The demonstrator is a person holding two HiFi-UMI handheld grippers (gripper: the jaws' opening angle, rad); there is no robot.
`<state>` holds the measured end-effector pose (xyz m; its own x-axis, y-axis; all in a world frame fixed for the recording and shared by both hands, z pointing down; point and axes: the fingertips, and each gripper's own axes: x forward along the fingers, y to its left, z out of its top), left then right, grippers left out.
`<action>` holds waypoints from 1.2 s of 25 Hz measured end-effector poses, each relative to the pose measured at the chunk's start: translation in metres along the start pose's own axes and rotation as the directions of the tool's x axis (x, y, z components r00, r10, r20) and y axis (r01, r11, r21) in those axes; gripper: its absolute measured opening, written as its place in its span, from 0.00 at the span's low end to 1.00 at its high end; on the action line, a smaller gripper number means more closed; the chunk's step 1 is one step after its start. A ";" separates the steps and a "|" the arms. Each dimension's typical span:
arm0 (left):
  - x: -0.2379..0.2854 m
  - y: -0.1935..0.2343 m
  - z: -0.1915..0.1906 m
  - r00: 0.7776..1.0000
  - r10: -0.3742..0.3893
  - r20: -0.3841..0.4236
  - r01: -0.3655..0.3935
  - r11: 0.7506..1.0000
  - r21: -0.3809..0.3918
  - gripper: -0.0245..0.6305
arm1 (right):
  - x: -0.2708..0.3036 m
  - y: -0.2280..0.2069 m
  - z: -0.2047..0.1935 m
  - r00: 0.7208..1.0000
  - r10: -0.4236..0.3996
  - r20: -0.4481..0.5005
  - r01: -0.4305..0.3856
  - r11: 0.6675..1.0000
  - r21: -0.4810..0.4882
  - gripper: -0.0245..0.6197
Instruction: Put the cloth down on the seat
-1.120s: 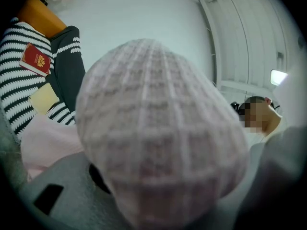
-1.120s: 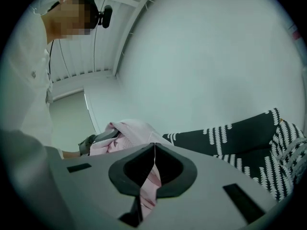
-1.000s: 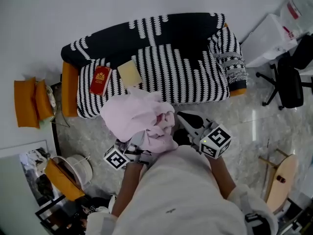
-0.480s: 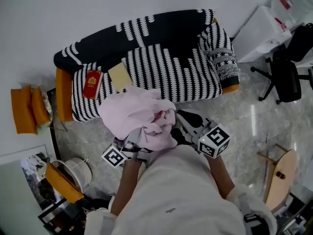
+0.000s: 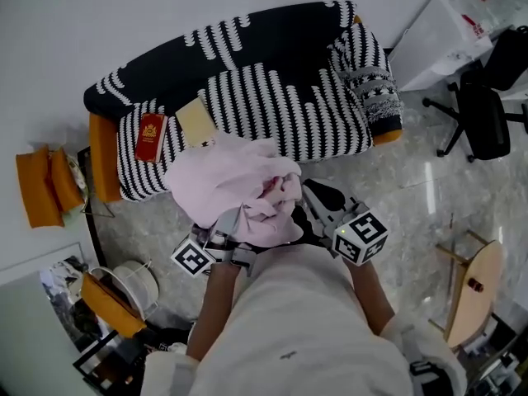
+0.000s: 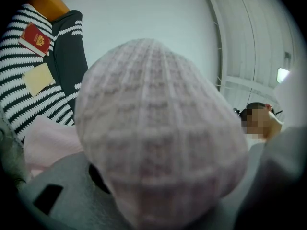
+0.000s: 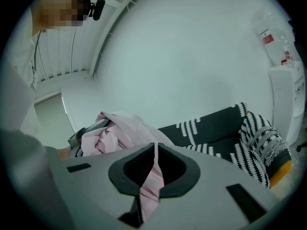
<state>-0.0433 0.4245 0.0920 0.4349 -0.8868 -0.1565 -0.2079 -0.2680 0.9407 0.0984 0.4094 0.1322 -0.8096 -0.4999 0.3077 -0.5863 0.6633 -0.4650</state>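
A crumpled pink cloth point(image 5: 235, 184) hangs in front of my chest, over the front edge of the black-and-white striped sofa seat point(image 5: 289, 114). My left gripper point(image 5: 231, 223) is shut on a thick wad of the cloth point(image 6: 158, 128), which fills the left gripper view and hides the fingertips. Beside it on the right, my right gripper point(image 5: 304, 198) is shut on a thin pink strip of the cloth point(image 7: 152, 178) between its jaws. The rest of the bundle point(image 7: 117, 131) shows to the left in the right gripper view, with the sofa point(image 7: 216, 128) behind.
A red booklet point(image 5: 150, 128) and a yellow pad point(image 5: 195, 120) lie on the seat's left end; a patterned cushion point(image 5: 371, 85) lies at its right. Orange cushions point(image 5: 41, 184), a white basket point(image 5: 132, 283), an office chair point(image 5: 483, 122) and a wooden board point(image 5: 470, 291) stand on the floor.
The cloth and both grippers have come a little closer to the sofa's front edge. Both grips look the same as before.
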 end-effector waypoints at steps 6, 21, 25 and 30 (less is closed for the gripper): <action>-0.004 0.013 0.001 0.999 0.027 -0.039 -0.025 0.998 0.051 0.46 | -0.001 -0.003 -0.002 0.999 -0.045 0.007 0.045 0.999 -0.010 0.05; 0.068 0.037 0.068 0.996 -0.033 -0.081 0.034 0.999 0.017 0.46 | 0.061 -0.035 0.072 0.980 -0.168 0.104 0.167 0.986 0.018 0.05; 0.093 0.044 0.094 0.994 -0.052 -0.094 0.054 0.998 0.014 0.46 | 0.084 -0.039 0.097 0.976 -0.162 0.142 0.157 0.986 0.048 0.05; 0.121 0.056 0.122 0.991 -0.070 -0.116 0.071 0.997 0.002 0.46 | 0.110 -0.045 0.118 0.972 -0.179 0.152 0.178 0.984 0.017 0.05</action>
<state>-0.1092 0.2558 0.0894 0.5475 -0.8158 -0.1863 -0.1781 -0.3311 0.9266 0.0393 0.2587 0.0888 -0.6777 -0.6893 0.2563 -0.7208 0.5537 -0.4169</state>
